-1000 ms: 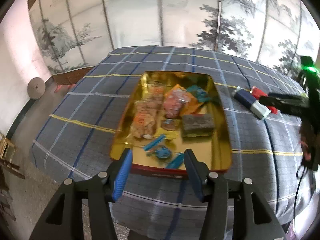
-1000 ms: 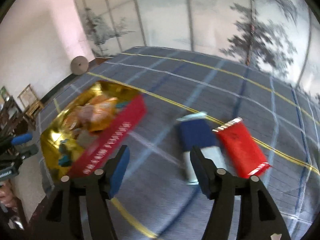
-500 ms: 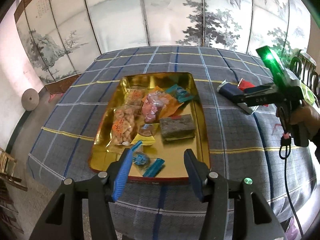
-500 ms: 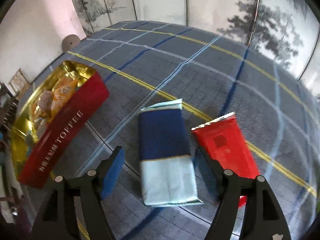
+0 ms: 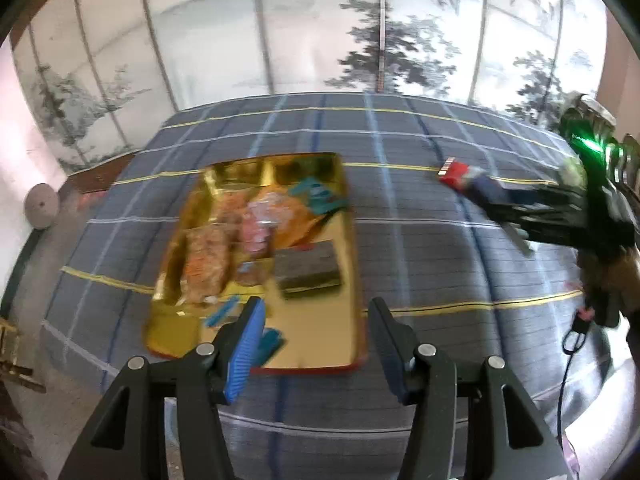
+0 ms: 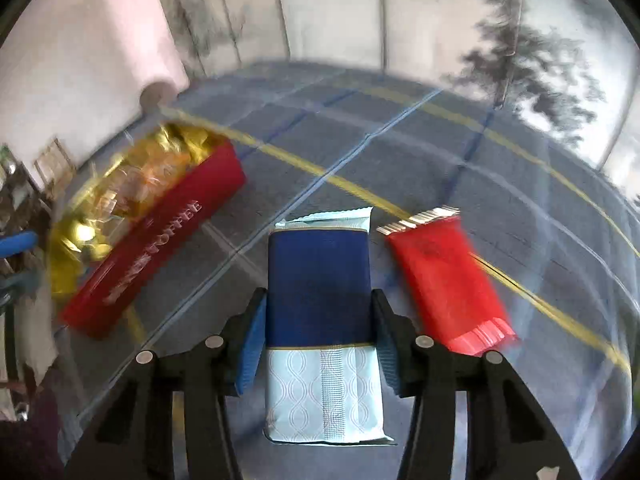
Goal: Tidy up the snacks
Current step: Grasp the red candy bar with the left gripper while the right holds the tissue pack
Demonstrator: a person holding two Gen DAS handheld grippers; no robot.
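A gold tin (image 5: pixel 344 240) with red sides holds several wrapped snacks and sits on the plaid tablecloth. It also shows at the left of the right wrist view (image 6: pixel 160 236). My left gripper (image 5: pixel 316 340) is open and empty, hovering over the tin's near edge. My right gripper (image 6: pixel 318 320) straddles a blue and pale-blue snack pack (image 6: pixel 320 280), with both pads at its sides. A red snack pack (image 6: pixel 444 280) lies just right of it. In the left wrist view the right gripper (image 5: pixel 508 208) is over both packs.
The plaid tablecloth (image 5: pixel 420 248) covers the whole table. A painted folding screen (image 5: pixel 320 32) stands behind it. A round grey disc (image 5: pixel 40 206) leans at the wall on the left. Wooden furniture (image 6: pixel 48 164) stands beyond the table's left edge.
My right gripper has moved forward and down so its fingers now flank the blue pack and have narrowed onto it. My left gripper has shifted slightly over the tin, still open.
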